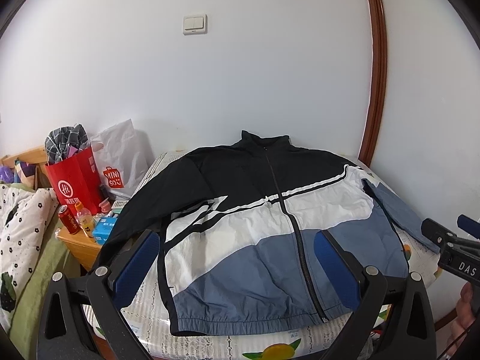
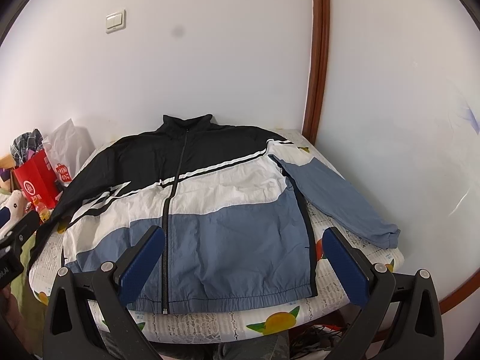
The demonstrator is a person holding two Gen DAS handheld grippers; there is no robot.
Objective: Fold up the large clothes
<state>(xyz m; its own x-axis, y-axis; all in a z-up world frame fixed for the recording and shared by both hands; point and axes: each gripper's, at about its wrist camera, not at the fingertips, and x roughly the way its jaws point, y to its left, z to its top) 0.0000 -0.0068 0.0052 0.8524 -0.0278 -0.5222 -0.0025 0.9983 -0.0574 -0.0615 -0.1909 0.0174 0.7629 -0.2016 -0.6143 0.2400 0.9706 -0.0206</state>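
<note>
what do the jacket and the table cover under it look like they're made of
Jacket: probably a thin woven synthetic such as nylon windbreaker cloth, matte, going by its fine crinkles and flat drape; the gathered hem looks elasticated.

Table cover: likely glossy plastic or vinyl printed with fruit and a lace pattern, since it shows a smooth sheen at the rounded edge. It could be a coated cloth.

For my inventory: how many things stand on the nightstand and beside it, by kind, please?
Bags: 2, red, white
Can: 1
Bottle: 1
Blue box: 1
Total: 5
</note>
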